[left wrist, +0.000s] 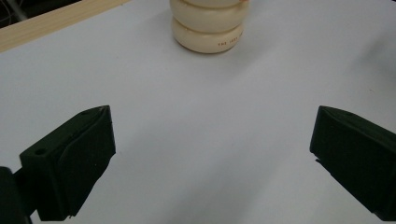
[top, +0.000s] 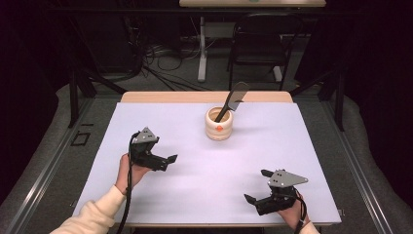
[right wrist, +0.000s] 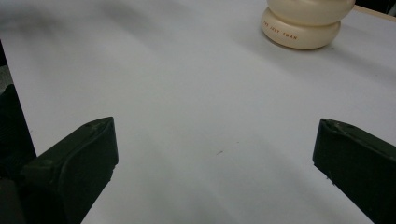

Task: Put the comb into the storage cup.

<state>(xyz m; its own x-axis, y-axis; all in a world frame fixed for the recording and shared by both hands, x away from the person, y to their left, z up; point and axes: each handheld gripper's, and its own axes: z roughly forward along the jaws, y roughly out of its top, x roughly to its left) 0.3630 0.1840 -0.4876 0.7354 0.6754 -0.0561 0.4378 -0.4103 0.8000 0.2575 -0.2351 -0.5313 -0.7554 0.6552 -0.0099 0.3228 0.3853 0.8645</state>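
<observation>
White worktop (top: 204, 180). Left claw (top: 168, 162) at 8 o'clock, jaws wide apart, empty. Cream ribbed ceramic pot (top: 219, 124) at 12 o'clock holds a black spatula (top: 233, 100) leaning right. Right claw (top: 258, 185) at 4 o'clock, spread wide, empty.

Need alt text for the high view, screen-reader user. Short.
A person's hands hold two open grippers low over a white table: the left gripper near the middle left, the right gripper at the near right corner. Between and beyond them stands a cream ribbed holder with a black spatula leaning out of it. Neither gripper touches it.
</observation>
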